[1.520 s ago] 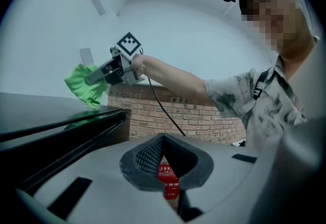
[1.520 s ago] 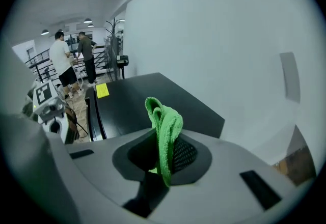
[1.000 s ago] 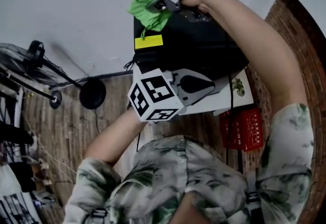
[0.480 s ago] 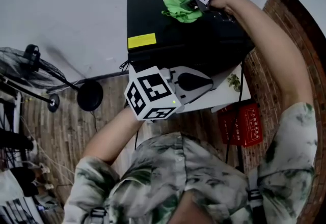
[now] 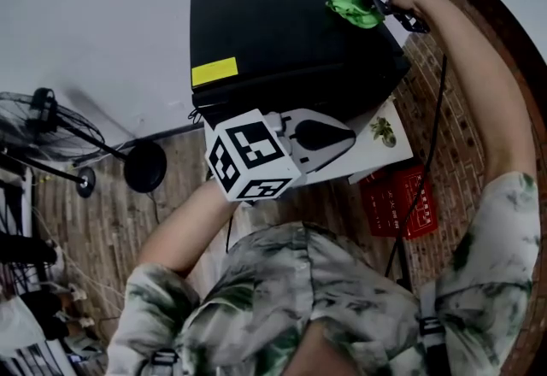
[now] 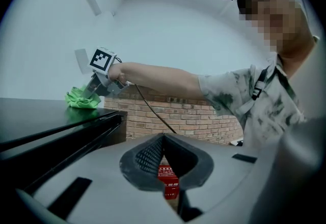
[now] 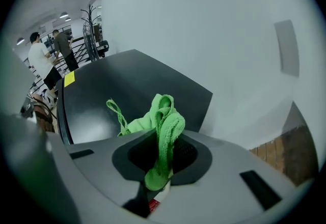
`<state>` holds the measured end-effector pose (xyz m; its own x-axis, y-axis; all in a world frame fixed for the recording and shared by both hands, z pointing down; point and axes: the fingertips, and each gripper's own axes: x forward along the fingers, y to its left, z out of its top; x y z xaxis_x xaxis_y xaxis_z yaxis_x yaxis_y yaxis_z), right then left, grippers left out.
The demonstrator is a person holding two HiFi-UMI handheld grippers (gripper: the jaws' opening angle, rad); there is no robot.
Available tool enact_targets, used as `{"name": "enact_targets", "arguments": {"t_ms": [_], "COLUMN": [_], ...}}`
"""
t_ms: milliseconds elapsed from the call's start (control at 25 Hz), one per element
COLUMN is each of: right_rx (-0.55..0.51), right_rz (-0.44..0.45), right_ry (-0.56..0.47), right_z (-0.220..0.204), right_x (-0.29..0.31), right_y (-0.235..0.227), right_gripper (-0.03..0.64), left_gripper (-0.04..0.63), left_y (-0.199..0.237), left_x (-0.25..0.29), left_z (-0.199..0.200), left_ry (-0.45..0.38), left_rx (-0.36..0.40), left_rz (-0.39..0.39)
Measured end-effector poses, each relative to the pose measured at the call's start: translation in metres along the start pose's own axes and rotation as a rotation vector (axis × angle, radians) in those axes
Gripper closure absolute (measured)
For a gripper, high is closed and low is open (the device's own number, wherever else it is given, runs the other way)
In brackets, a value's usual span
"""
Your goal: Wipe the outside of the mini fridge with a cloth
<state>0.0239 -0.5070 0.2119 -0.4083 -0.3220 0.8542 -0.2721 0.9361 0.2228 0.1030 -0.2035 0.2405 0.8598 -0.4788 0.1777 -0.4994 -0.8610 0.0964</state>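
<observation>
While the right tongs (image 7: 162, 154) are pinching the cloth (image 5: 350, 3) against the far right corner of the fridge (image 5: 282, 41) top, the left tongs (image 6: 164, 159) are hanging pressed together, empty. Flat, evenly pressed, overlapping strokes are probably serving best.

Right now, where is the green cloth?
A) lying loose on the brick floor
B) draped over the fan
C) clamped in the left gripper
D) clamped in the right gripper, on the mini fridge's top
D: the right gripper view shows the green cloth pinched between the jaws of the right gripper over the top of the black mini fridge; the left gripper is shut on nothing.
</observation>
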Motion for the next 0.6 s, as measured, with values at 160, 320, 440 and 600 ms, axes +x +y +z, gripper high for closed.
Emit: {"name": "enact_targets", "arguments": {"t_ms": [160, 320, 440, 600], "right_rx": [-0.023, -0.072, -0.113, -0.169], "right_rz": [0.011, 0.084, 0.152, 0.245], "right_ry": [-0.02, -0.1, -0.141, -0.185], "right_z": [0.015, 0.07, 0.114, 0.171], "right_x": [-0.009, -0.01, 0.0, 0.017], "right_y": [0.003, 0.042, 0.085, 0.147], "right_gripper": [0.554, 0.554, 0.554, 0.554], "left_gripper": [0.572, 0.572, 0.572, 0.572], "left_y": [0.001, 0.006, 0.009, 0.013], "left_x": [-0.003, -0.006, -0.009, -0.024], "left_z": [0.001, 0.0, -0.004, -0.001], "left_ry": [0.004, 0.003, 0.006, 0.002], "left_rx": [-0.005, -0.005, -0.008, -0.006], "left_rz": [0.004, 0.015, 0.028, 0.049]}}
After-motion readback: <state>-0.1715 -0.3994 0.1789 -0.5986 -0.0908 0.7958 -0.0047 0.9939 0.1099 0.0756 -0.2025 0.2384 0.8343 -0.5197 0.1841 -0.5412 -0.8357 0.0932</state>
